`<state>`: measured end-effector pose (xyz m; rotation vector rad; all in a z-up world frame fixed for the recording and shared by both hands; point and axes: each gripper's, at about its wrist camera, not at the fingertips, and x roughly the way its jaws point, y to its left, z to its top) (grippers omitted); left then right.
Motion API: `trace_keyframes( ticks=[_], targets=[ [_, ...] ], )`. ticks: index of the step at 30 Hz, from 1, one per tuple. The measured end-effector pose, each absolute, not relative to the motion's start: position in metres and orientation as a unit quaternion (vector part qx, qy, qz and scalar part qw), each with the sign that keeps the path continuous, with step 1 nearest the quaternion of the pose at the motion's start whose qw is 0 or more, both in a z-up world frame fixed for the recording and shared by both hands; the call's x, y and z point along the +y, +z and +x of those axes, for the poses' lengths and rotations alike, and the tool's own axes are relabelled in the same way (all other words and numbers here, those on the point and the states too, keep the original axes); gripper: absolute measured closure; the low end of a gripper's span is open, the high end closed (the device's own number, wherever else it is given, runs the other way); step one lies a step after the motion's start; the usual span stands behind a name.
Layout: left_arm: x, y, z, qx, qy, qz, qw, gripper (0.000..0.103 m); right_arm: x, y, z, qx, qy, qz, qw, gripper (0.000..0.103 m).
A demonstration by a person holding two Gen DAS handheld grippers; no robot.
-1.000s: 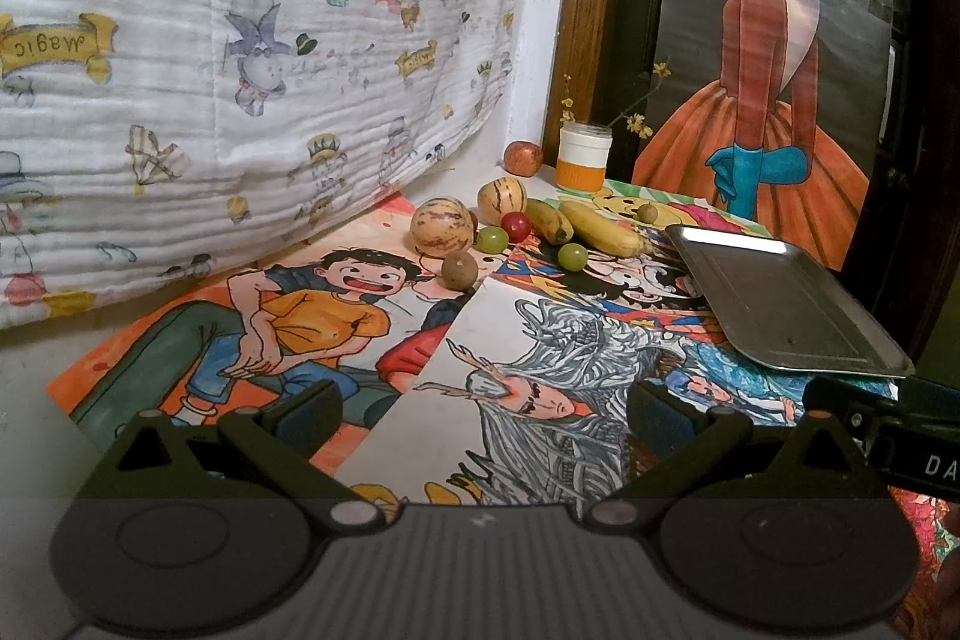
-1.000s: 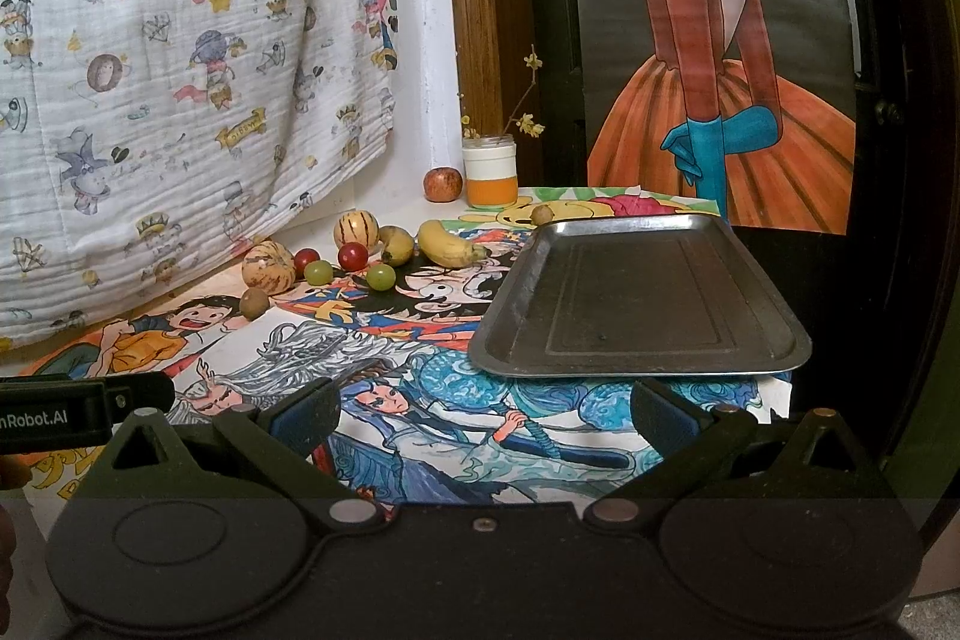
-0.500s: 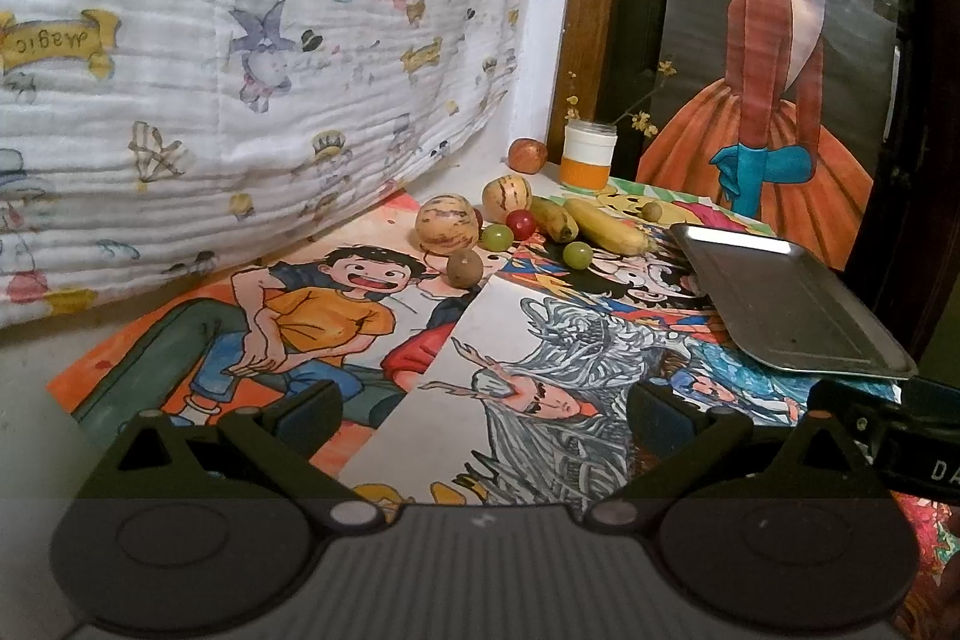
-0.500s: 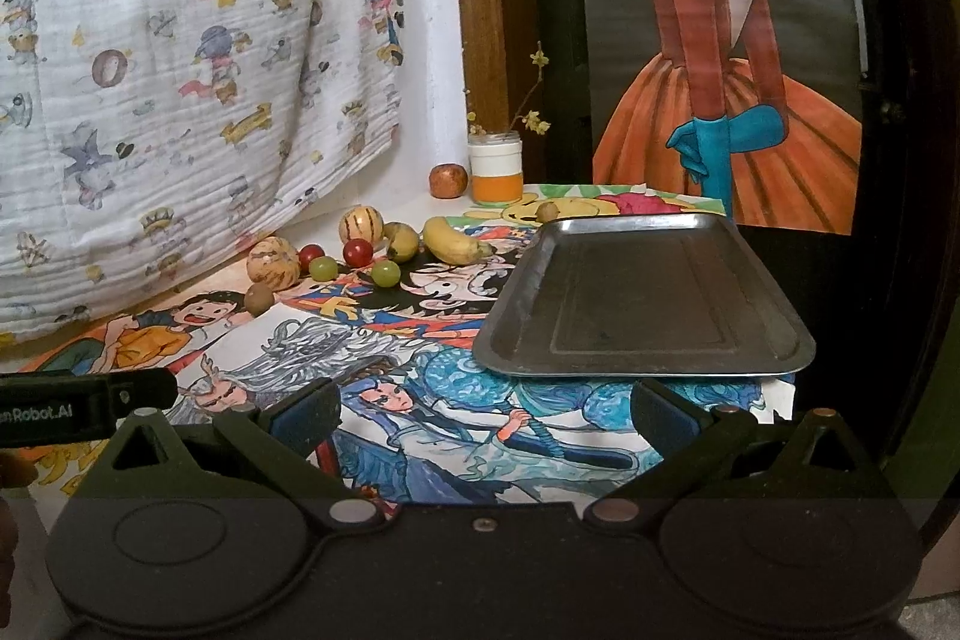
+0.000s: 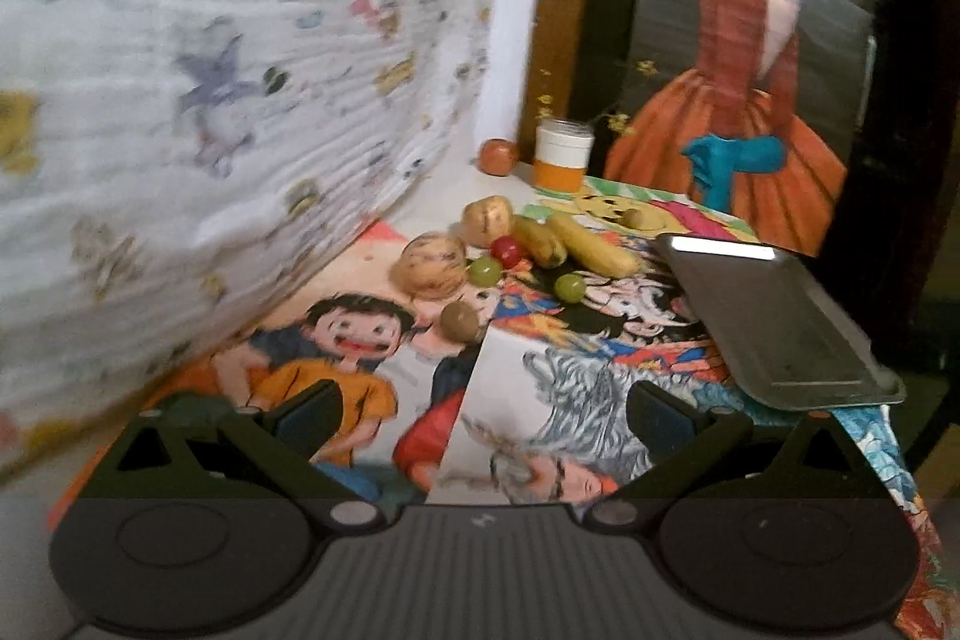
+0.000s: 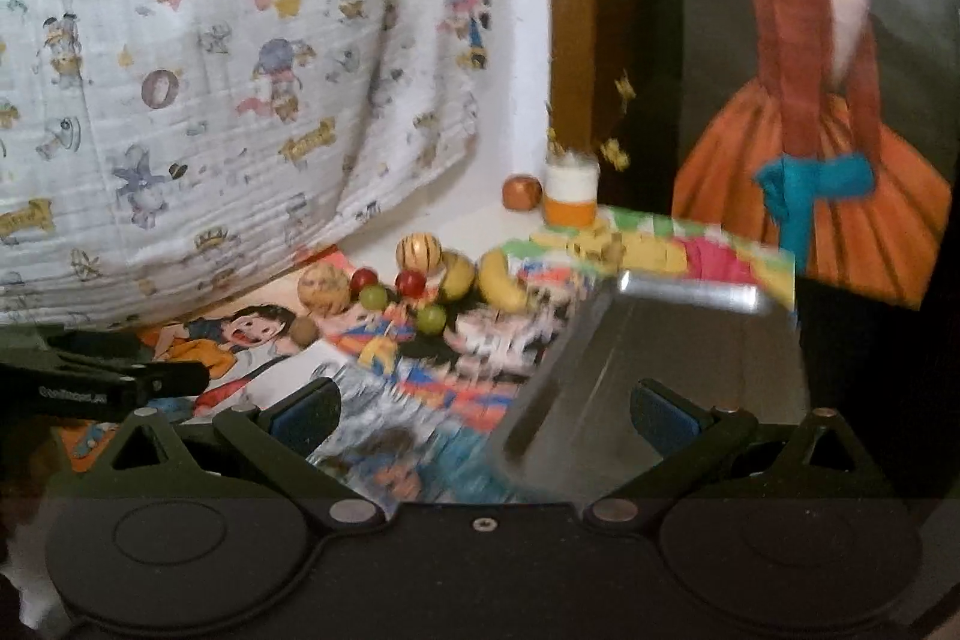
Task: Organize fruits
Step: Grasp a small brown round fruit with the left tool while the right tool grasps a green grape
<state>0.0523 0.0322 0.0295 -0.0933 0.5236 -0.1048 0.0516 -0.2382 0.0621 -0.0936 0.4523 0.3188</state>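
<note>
Metal, bare and grey, the tray [image 5: 774,322] is the landmark in the left wrist view; all the fruit lies to its left on the cartoon-printed paper, none on it. Nearest the tray are two bananas [image 5: 591,250], side by side. Left of them sit a red cherry-like ball [image 5: 509,250], two green grapes [image 5: 485,272] and [image 5: 570,287], two tan speckled round fruits [image 5: 429,267] and [image 5: 487,220], and a small brown one [image 5: 459,321]. A reddish apple [image 5: 498,155] stands farther back, beside an orange-and-white cup [image 5: 563,155]. The left gripper [image 5: 480,415] hangs well short of the fruit, jaws spread wide and empty. My judgement: the grapes are light, smooth and apt to roll or squirt out, so a gentle pinch across the widest part suits them. The bananas look stiffer and are best taken across the middle.

In the right wrist view the right gripper [image 6: 483,415] is likewise released and holds nothing; it points over the tray's near left corner [image 6: 660,370]. The fruit cluster [image 6: 414,283] lies left of the tray. Motion blur smears the tray's edge and the paper, so whether any fruit touches another is hard to tell. The left gripper's body [image 6: 102,379] cuts in left of the tray. Whether the fruits are real or plastic cannot be made out.
</note>
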Motion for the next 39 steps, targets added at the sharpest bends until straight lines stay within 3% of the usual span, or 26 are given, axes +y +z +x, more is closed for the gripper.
trace_keyframes(
  ticks=[8,15,24,33,39],
  targets=[
    [0.041,0.032,0.096,0.276,-0.050,-0.027,0.960,0.000,-0.221,0.094,0.121,0.207,0.220,-0.166,0.939,0.000],
    [0.043,0.015,0.139,0.297,-0.015,-0.049,0.953,0.000,-0.205,0.077,0.189,0.208,0.230,-0.138,0.941,0.000],
    [0.042,-0.007,0.174,0.330,0.014,-0.060,0.942,0.001,-0.186,0.023,0.247,0.278,0.271,-0.116,0.914,0.005],
    [0.037,-0.014,0.186,0.328,0.008,-0.064,0.943,0.013,-0.168,-0.002,0.278,0.331,0.320,-0.092,0.883,0.022],
    [0.035,-0.014,0.189,0.328,-0.005,-0.066,0.942,0.021,-0.156,-0.015,0.286,0.341,0.323,-0.103,0.877,0.039]
  ],
)
